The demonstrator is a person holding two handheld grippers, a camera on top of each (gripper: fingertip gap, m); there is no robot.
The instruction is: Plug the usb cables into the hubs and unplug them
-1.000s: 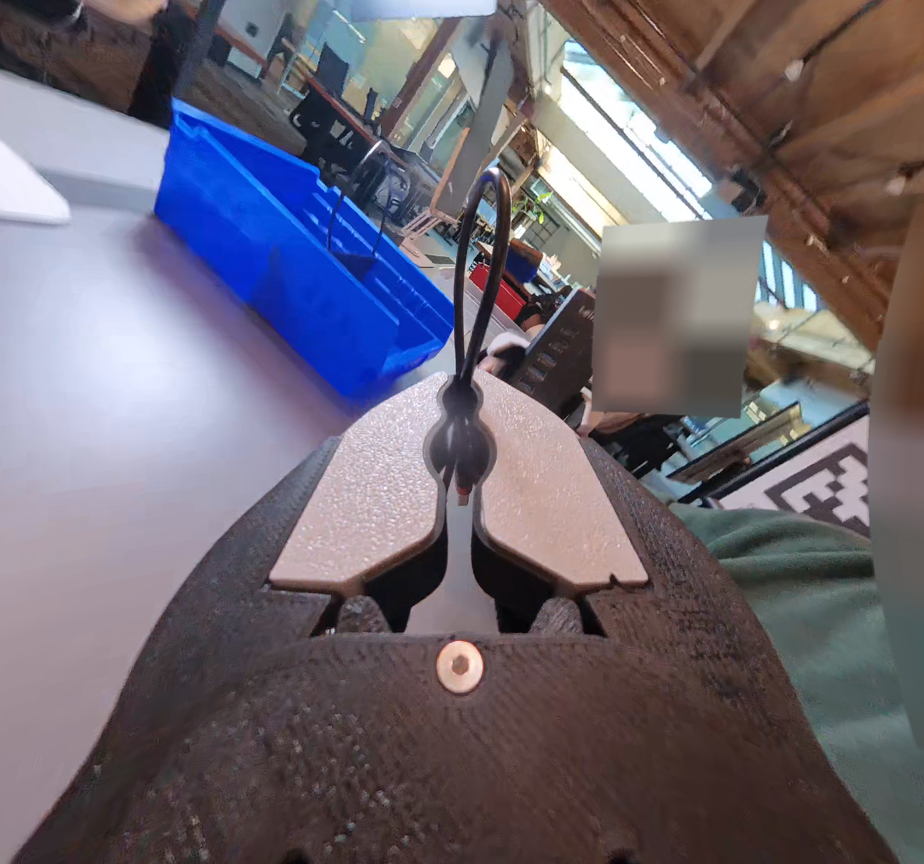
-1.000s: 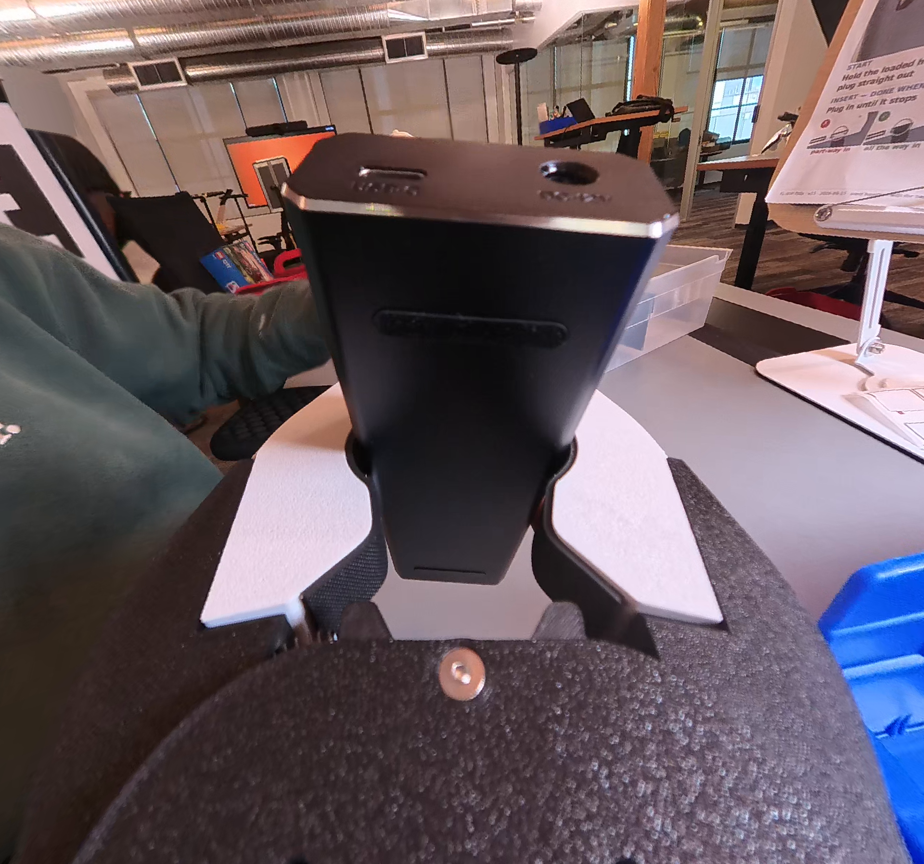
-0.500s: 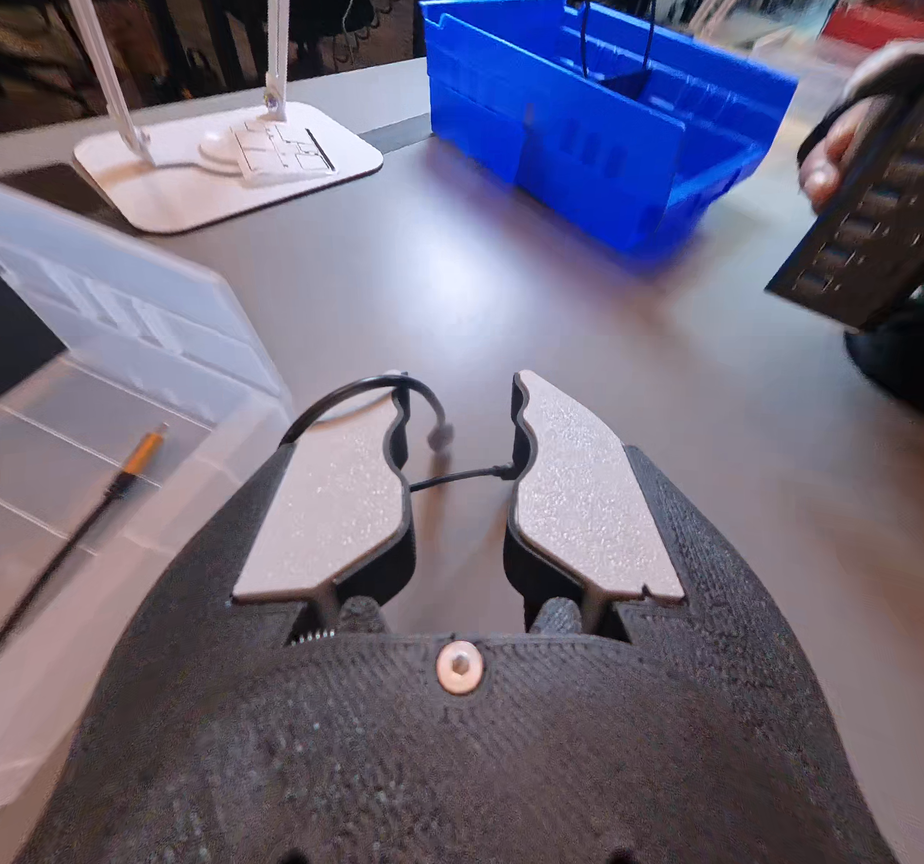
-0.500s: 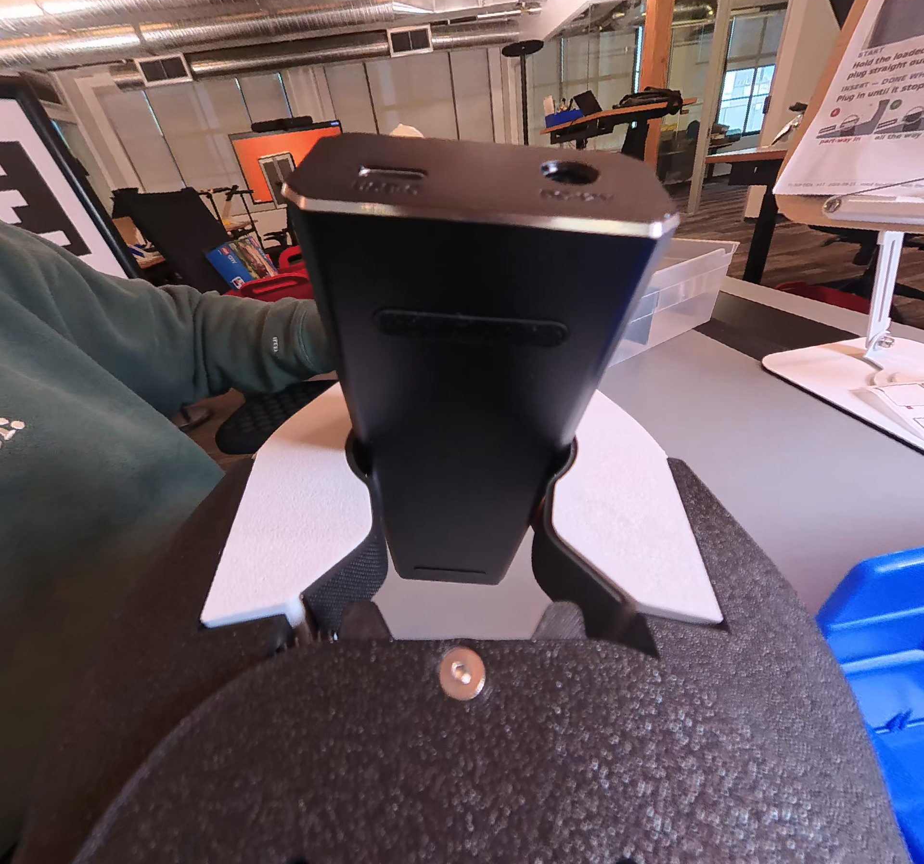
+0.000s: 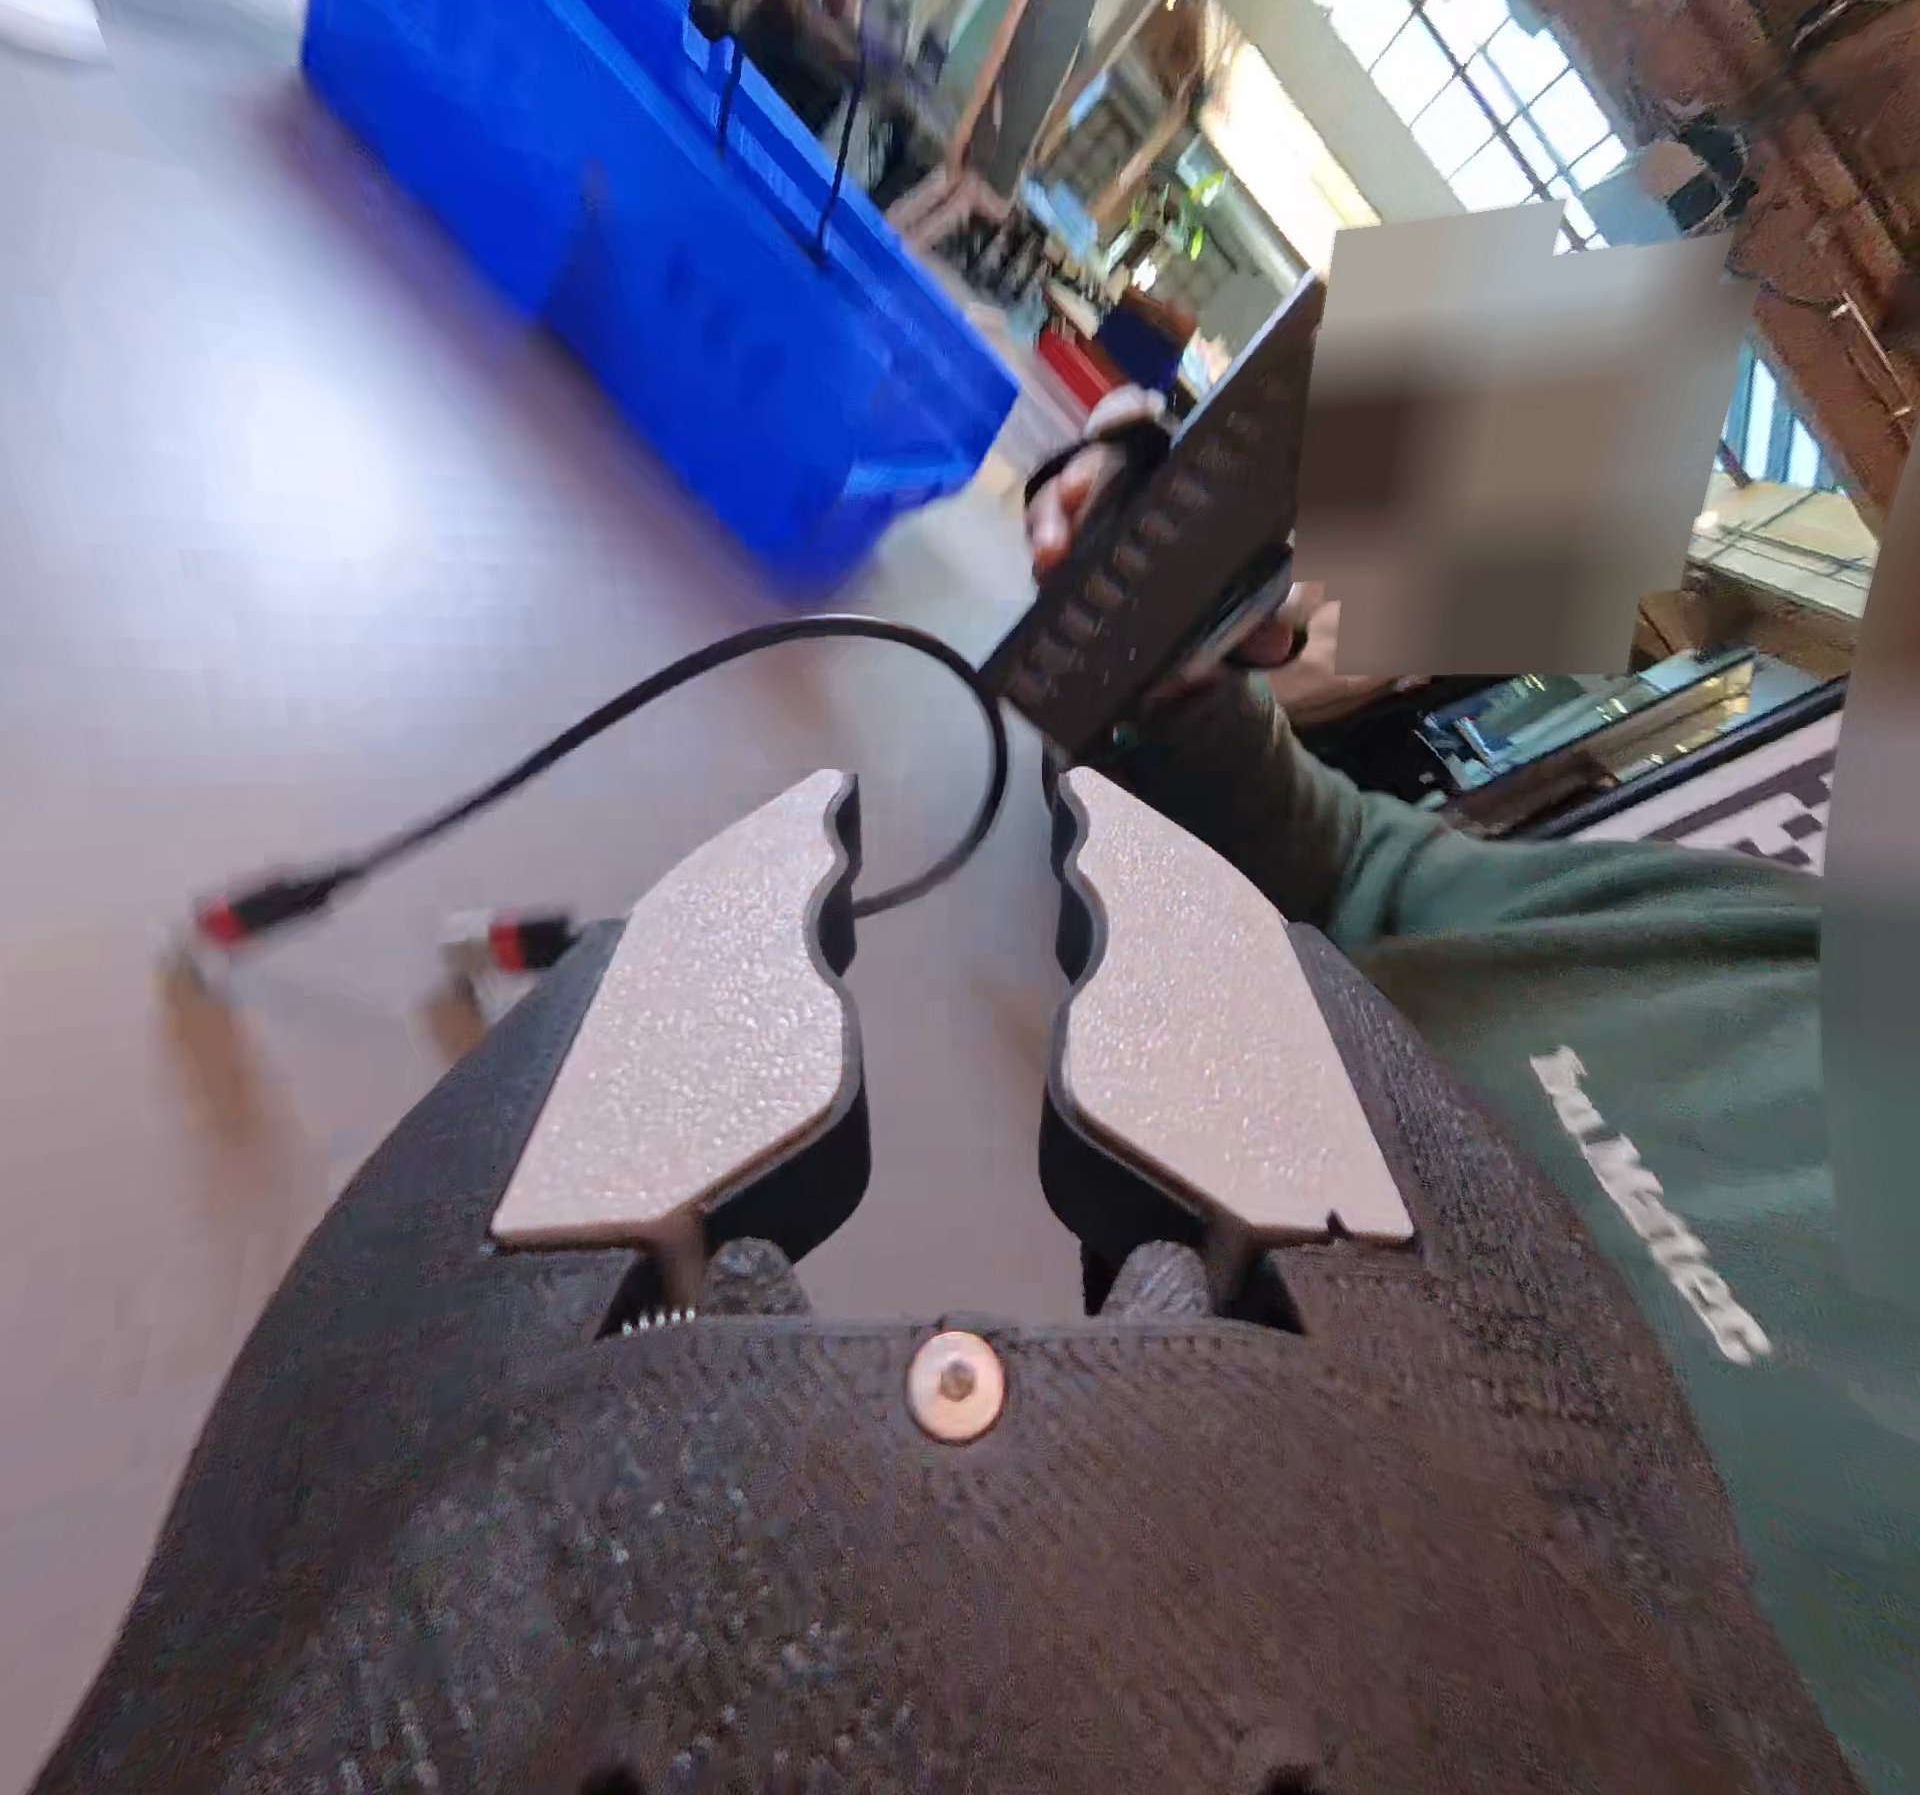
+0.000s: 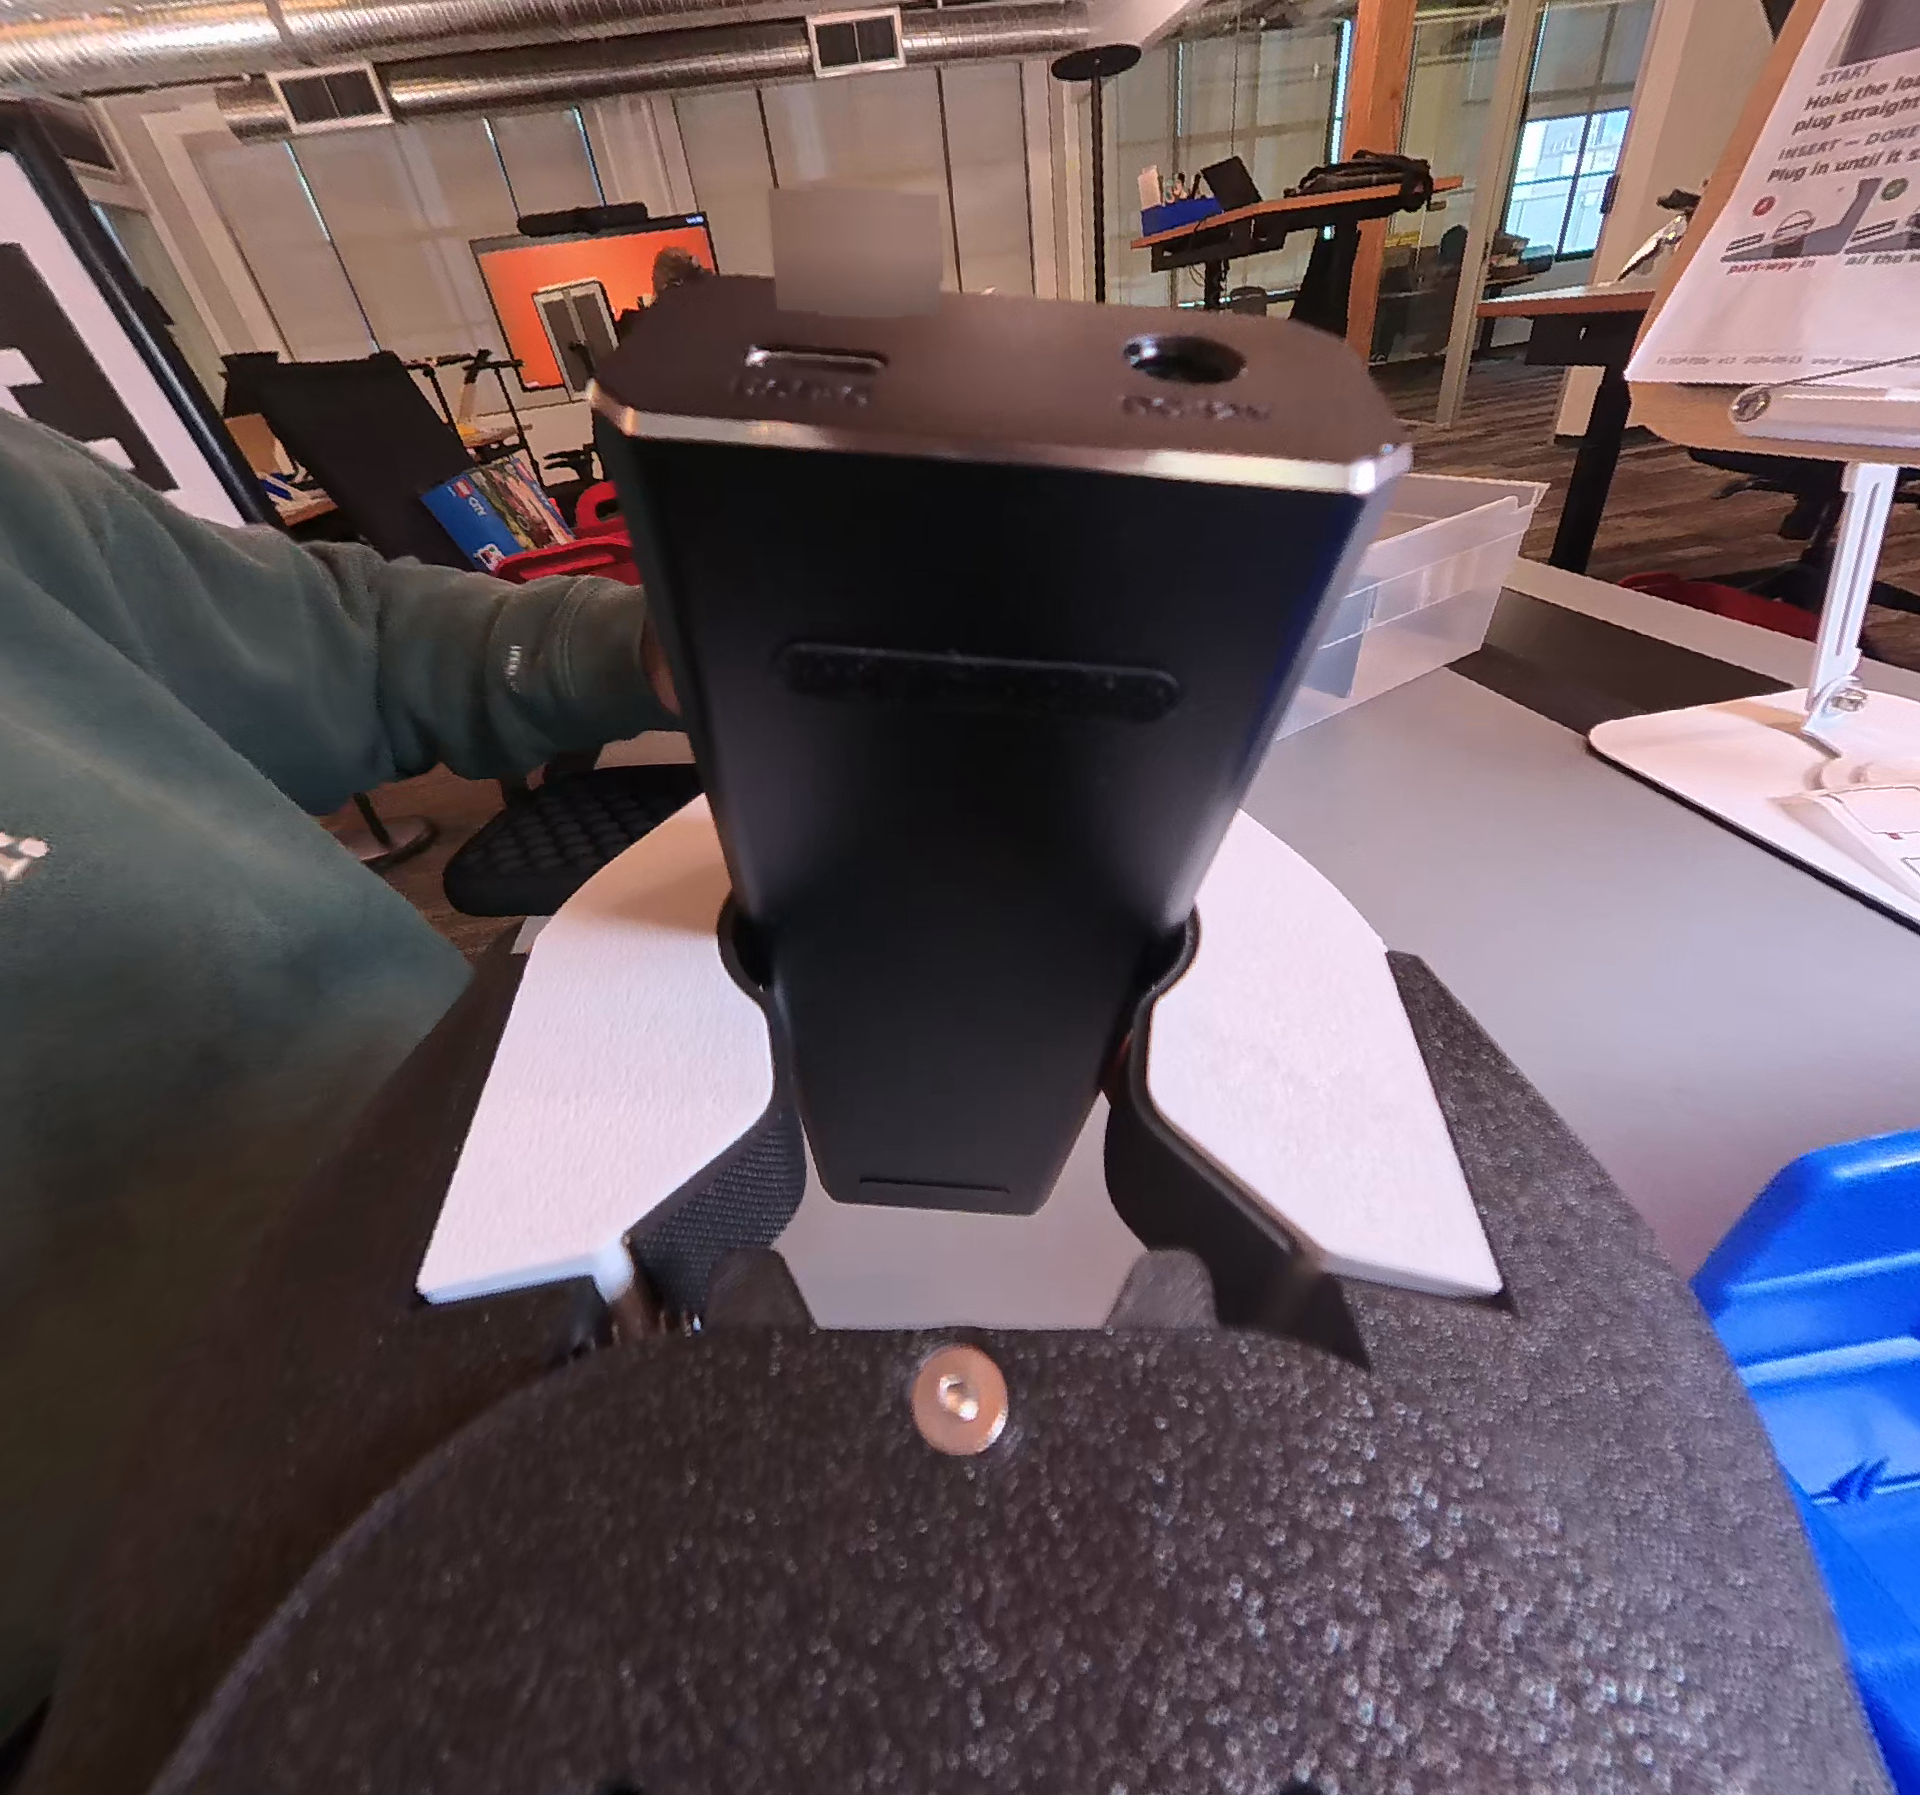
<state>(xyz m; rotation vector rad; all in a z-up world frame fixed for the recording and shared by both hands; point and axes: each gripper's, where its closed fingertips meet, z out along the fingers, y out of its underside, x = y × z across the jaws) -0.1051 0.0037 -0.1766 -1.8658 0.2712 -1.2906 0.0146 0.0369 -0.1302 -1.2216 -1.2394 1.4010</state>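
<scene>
My left gripper (image 5: 951, 795) is open and empty, low over the grey table (image 5: 260, 498). A short black usb cable (image 5: 831, 625) lies loose on the table just ahead. Its loop shows between my fingertips, and its two red-marked plugs (image 5: 265, 902) sit to the left of the left finger. My right gripper (image 6: 956, 935) is shut on a black hub (image 6: 966, 706), held upright with its end ports facing up. The hub (image 5: 1174, 530) also shows in the left wrist view, up and to the right of the cable, with its row of ports facing me.
A blue bin (image 5: 623, 218) stands on the table beyond the cable and shows at the lower right of the right wrist view (image 6: 1829, 1330). A clear plastic box (image 6: 1423, 571) and a white stand base (image 6: 1766, 789) with an instruction sheet sit further back. A green sleeve (image 6: 260, 665) is at the left. The tips of one gripper are about 15 cm away from the tips of the other.
My left gripper was shut on the looped cable, then opened and let it go. The cable now lies on the table and the view has swung back toward the hub. The right gripper has barely moved.
</scene>
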